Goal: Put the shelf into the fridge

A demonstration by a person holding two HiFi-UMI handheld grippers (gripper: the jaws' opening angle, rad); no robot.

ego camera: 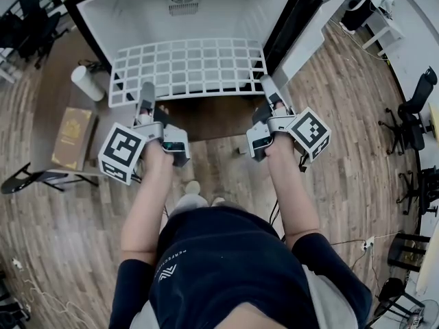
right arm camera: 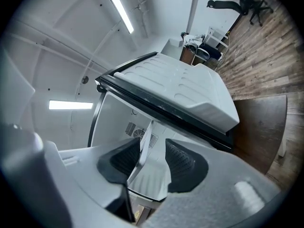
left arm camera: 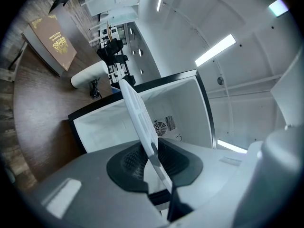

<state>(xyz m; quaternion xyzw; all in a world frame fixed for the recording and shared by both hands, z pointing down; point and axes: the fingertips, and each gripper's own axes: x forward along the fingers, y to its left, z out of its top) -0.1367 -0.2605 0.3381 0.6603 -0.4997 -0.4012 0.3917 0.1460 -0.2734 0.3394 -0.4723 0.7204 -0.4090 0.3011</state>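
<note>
Your left hand-held gripper [ego camera: 146, 93] is clamped on the near edge of the white plastic grid shelf [ego camera: 186, 68] lying at the mouth of the open black-framed fridge [ego camera: 130, 12], so close the spread jaws of your right hand-held gripper [ego camera: 269, 88] on that edge before pushing it in evenly.

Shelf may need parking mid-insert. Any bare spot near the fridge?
Bare: brown surface in front of the fridge, between left gripper and right gripper; wood floor right of the door. Crowded: left side holds white roll and book; shelf fills the fridge mouth.
</note>
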